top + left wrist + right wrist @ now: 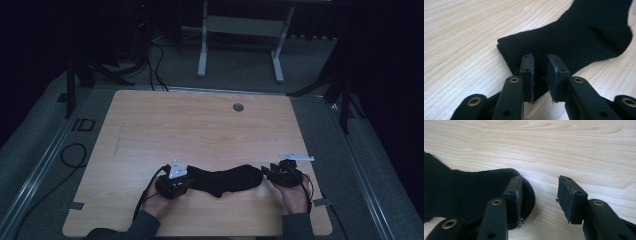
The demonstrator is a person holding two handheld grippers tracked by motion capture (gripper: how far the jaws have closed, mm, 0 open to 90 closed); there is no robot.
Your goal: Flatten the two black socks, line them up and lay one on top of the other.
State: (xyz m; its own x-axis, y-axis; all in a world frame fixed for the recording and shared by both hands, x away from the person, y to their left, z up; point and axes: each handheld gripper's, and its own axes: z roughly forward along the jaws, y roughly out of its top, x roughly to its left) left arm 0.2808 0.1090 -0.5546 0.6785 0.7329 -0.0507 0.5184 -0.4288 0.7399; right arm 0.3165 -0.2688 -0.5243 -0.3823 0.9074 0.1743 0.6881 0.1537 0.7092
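A black sock [227, 180] lies stretched out flat on the wooden table [200, 125], near its front edge. My left gripper [186, 179] is at the sock's ribbed cuff [524, 47]. Its jaws stand close together with the cuff's near corner pinched in the narrow gap [540, 75]. My right gripper [265, 172] is at the toe end, open wide. One of its fingers [514, 195] rests over the rounded toe [486, 187], and the other hangs above bare wood. A hand holds each gripper from the table's front edge.
A round cable hole [238, 107] sits near the table's far edge. Beyond the table stands a white desk frame [240, 45], with dark stands and cables on the floor at both sides.
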